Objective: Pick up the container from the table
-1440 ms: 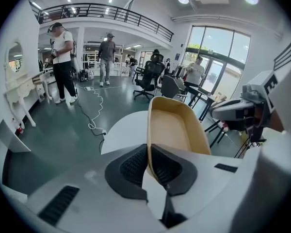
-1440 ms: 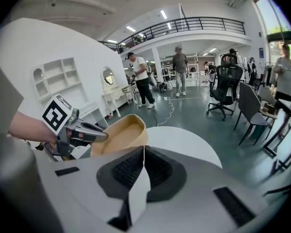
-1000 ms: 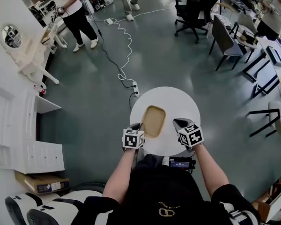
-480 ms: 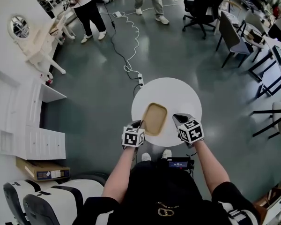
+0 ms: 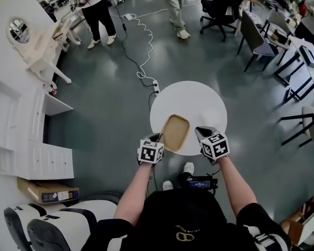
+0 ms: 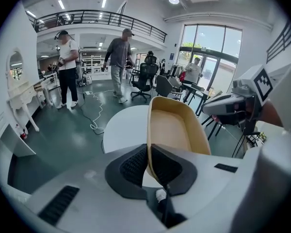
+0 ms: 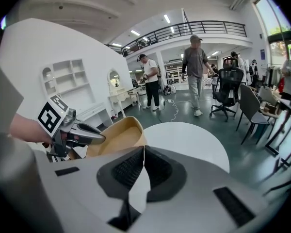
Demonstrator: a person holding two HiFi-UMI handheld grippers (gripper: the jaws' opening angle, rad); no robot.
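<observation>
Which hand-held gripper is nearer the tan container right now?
Left. The left hand-held gripper is shut on the near rim of the container; the right hand-held gripper is shut on nothing, just off the container's right side, not touching it.

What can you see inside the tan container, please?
Only its bare tan floor shows, with nothing lying in the container. The near end is covered by the left gripper, clamped on its wall.

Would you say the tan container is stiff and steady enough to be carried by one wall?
Probably stiff: the container shows no sag with the left gripper pinching one thin wall. It looks light and empty, yet may tilt, hanging from a single edge.
</observation>
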